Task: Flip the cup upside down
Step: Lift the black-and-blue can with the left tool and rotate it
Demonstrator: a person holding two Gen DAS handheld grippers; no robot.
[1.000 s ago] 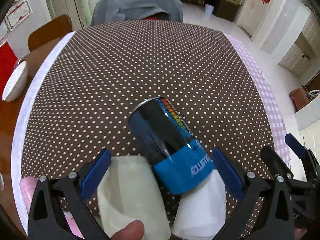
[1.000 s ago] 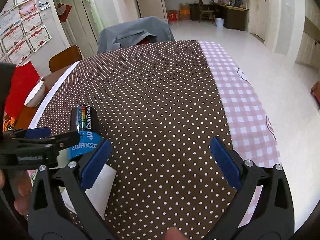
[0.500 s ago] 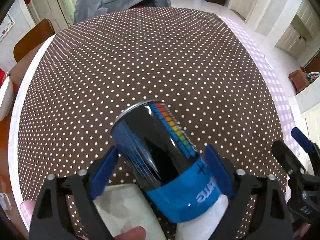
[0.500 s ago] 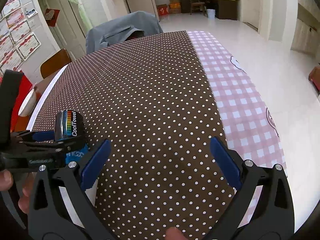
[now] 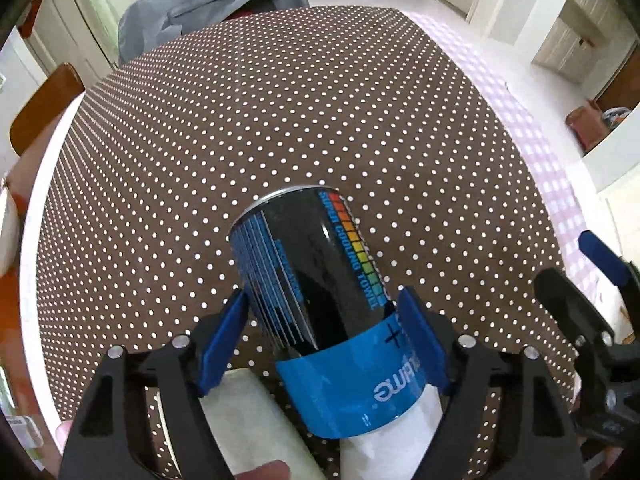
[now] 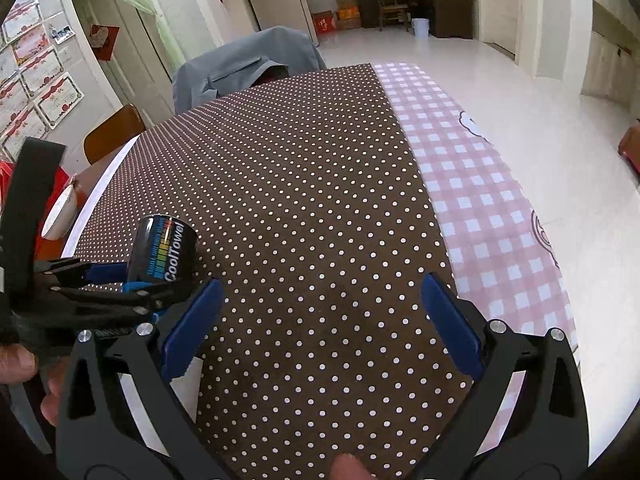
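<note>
The cup (image 5: 316,276) is a black cylinder with a blue band and a rainbow stripe. It stands upside down on a stack of white cups (image 5: 394,440), silver base on top. My left gripper (image 5: 324,340) is shut on the cup, its blue pads pressing both sides near the blue band. In the right wrist view the cup (image 6: 164,248) shows at the left, held by the left gripper (image 6: 116,284). My right gripper (image 6: 320,320) is open and empty over the polka-dot cloth (image 6: 304,200).
A second white cup (image 5: 248,428) lies beside the stack. A white bowl (image 6: 60,216) sits at the table's left edge. A chair with a grey jacket (image 5: 208,4) stands at the far end. Pink checked cloth (image 6: 472,184) hangs on the right side.
My left gripper has closed from open onto the black cup and the view has moved slightly forward. My right gripper has stayed open and drifted slightly.
</note>
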